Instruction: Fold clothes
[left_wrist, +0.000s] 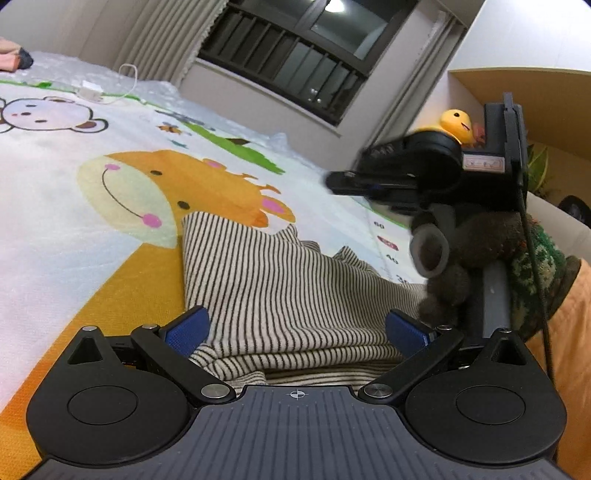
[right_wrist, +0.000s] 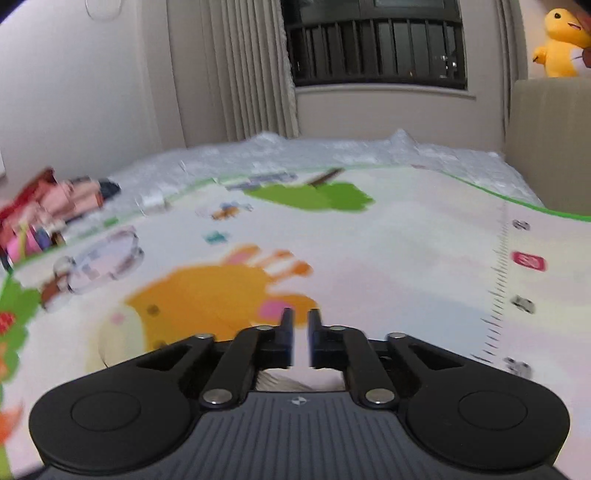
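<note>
Shirt (left_wrist: 280, 280) ×1, striped – L gripper (left_wrist: 297, 328) fingers apart; R gripper (right_wrist: 300, 338) nearly closed, empty.

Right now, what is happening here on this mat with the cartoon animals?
A person is folding a black-and-white striped knit garment on a play mat printed with cartoon animals. The left gripper is open, its blue pads either side of the garment's near folded edge. The right gripper hangs above the mat, jaws nearly closed with nothing visible between them. The person's gloved right hand holds it.
</note>
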